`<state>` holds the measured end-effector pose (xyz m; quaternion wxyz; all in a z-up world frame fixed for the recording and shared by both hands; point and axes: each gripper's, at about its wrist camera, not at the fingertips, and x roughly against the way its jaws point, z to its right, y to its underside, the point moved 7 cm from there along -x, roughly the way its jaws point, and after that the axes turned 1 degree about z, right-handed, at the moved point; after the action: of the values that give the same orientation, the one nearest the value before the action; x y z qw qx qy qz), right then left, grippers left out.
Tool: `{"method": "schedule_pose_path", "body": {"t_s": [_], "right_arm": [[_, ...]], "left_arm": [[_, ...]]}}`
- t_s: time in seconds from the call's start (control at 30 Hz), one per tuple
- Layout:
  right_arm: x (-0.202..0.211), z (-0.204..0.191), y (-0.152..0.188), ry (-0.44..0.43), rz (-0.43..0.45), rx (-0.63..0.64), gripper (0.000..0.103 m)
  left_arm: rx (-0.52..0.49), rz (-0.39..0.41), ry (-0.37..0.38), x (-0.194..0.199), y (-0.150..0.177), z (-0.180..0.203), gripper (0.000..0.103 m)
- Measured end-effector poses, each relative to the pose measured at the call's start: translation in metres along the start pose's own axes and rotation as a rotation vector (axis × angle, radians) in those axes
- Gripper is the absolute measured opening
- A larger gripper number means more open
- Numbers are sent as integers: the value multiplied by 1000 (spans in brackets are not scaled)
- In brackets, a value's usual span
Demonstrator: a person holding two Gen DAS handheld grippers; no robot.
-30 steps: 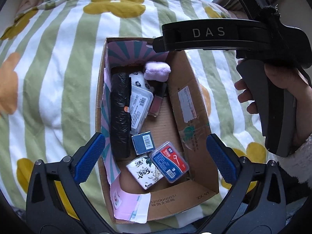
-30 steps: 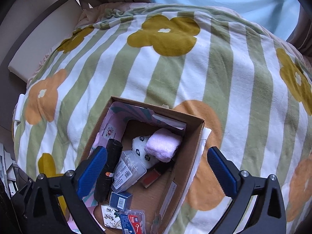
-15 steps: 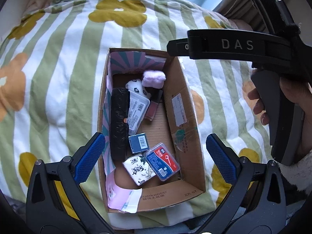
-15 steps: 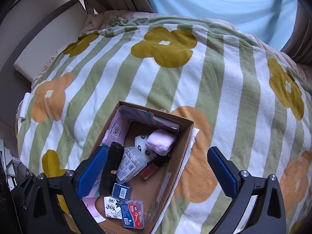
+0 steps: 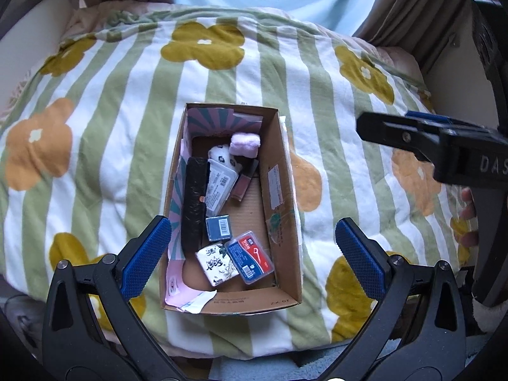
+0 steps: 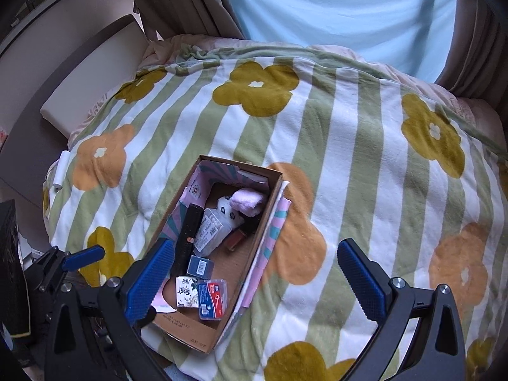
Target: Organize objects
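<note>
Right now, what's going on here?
A person holds a hand-held gripper in each hand above a cardboard box on a flowered blanket. Left hand-held gripper and right hand-held gripper are both open and empty. Small items, including a pink cloth and a black case, lie in the box.

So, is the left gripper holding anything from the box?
No, the left gripper hangs open and empty above the cardboard box.
</note>
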<state>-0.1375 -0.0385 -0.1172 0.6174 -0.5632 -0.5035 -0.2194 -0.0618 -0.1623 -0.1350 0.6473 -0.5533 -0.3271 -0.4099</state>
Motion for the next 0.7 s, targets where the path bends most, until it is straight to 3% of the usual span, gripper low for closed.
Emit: {"method": "schedule_pose_path", "body": {"t_s": [0.3,0.7], "right_arm": [[63,60,41,116,40,-90,102],[93,125,91,210,58,-233,102]], "left_arm": [[-22,68,-13,25,-10,44,103],[-75,142,-49,35,-16,97,103]]}}
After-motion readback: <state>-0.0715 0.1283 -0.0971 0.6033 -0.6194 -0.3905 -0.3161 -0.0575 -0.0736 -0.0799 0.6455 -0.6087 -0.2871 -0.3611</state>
